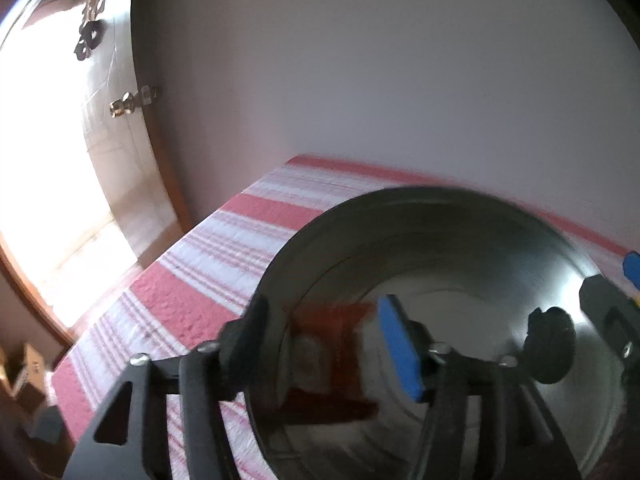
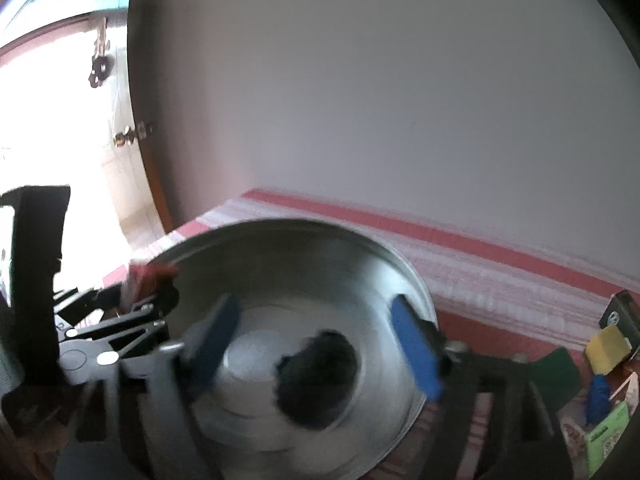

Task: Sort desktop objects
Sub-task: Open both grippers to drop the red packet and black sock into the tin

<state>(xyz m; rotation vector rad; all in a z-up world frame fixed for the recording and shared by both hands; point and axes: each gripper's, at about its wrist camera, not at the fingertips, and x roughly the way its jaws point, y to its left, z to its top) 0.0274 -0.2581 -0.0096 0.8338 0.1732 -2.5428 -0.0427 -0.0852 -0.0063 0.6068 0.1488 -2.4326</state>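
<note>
On striped cloth (image 1: 192,304), round steel bowl (image 1: 460,216)

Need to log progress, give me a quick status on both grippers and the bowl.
Left gripper open, straddling the metal bowl rim. Right gripper open above it. Red packet and dark lump inside. Nothing blocking.

Glossy metal bowl (image 1: 460,216), rough woven tablecloth (image 1: 192,292)
</note>
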